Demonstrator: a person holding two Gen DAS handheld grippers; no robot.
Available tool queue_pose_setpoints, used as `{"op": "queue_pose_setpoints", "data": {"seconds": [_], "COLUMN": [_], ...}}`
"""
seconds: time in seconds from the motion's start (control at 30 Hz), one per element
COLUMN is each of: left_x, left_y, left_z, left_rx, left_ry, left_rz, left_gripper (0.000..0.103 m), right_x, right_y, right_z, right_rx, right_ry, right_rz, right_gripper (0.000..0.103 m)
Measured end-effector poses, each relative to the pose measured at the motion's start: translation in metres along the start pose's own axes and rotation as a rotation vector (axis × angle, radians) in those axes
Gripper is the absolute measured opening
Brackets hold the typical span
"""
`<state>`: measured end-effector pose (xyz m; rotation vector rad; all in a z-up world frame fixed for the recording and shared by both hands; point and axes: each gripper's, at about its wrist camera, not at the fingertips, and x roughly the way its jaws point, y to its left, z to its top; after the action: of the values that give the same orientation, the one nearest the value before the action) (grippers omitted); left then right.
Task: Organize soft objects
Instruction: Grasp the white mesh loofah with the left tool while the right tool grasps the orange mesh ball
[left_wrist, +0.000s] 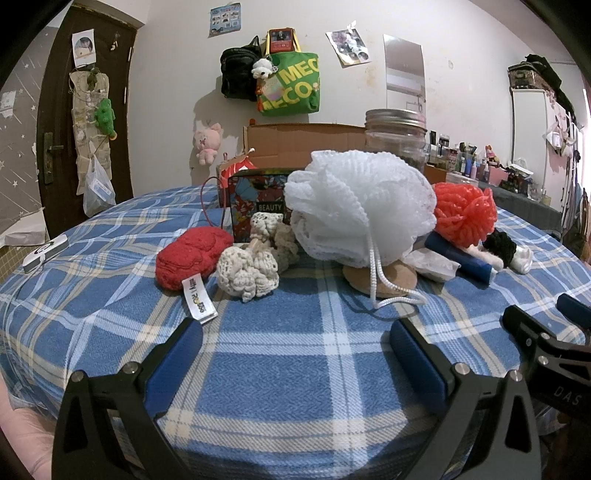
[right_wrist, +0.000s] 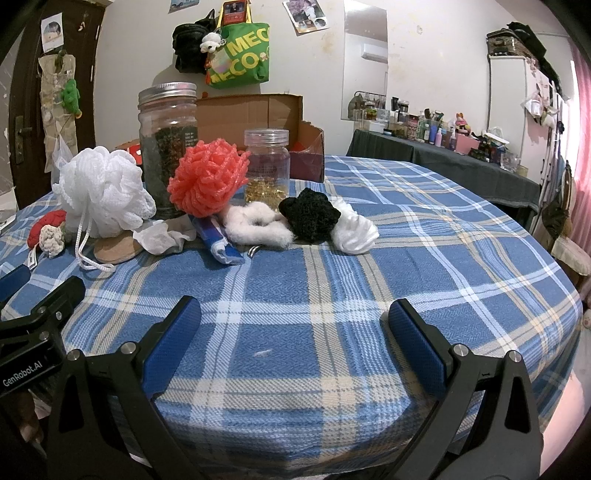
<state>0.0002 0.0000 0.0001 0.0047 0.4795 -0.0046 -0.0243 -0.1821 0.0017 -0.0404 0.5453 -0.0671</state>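
Note:
Soft things lie in a row on the blue plaid tablecloth (left_wrist: 295, 350). In the left wrist view: a red knitted piece (left_wrist: 190, 254), a cream crocheted piece (left_wrist: 247, 271), a white mesh pouf (left_wrist: 358, 210) and a coral pouf (left_wrist: 463, 212). In the right wrist view: the white pouf (right_wrist: 105, 190), the coral pouf (right_wrist: 208, 179), a white fluffy scrunchie (right_wrist: 255, 225), a black scrunchie (right_wrist: 310, 214) and a white cloth (right_wrist: 356, 229). My left gripper (left_wrist: 295, 339) is open and empty, short of the cream piece. My right gripper (right_wrist: 293, 325) is open and empty, short of the scrunchies.
A tall jar (right_wrist: 168, 147) and a small jar (right_wrist: 266, 168) stand behind the poufs, with a cardboard box (right_wrist: 258, 122) behind them. A patterned tin (left_wrist: 256, 206) stands behind the cream piece. A tan disc (right_wrist: 118, 248), crumpled tissue (right_wrist: 159, 238) and blue tube (right_wrist: 221, 243) lie among them.

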Motion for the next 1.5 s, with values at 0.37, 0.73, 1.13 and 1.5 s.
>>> {"op": "queue_pose_setpoints", "data": {"seconds": [0.37, 0.73, 1.13, 1.5], "left_x": [-0.012, -0.01, 0.028, 0.04], "left_y": [-0.002, -0.003, -0.002, -0.006], "left_z": [0.018, 0.064, 0.091, 0.084], "left_rx": [0.027, 0.055, 0.083, 0.121], "left_ry": [-0.043, -0.083, 0.01, 0.068], "left_rz": [-0.061, -0.168, -0.255, -0.326], "left_gripper": [0.103, 0.103, 0.103, 0.072], "right_x": [0.002, -0.015, 0.028, 0.064], "right_y": [-0.005, -0.019, -0.001, 0.008], "right_z": [0.013, 0.064, 0.11, 0.105], "right_rx": [0.0, -0.022, -0.112, -0.089], "right_ry": [0.02, -0.086, 0.004, 0.14], "right_rz": [0.026, 0.079, 0.278, 0.441], "right_gripper": [0.103, 0.103, 0.103, 0.049]}}
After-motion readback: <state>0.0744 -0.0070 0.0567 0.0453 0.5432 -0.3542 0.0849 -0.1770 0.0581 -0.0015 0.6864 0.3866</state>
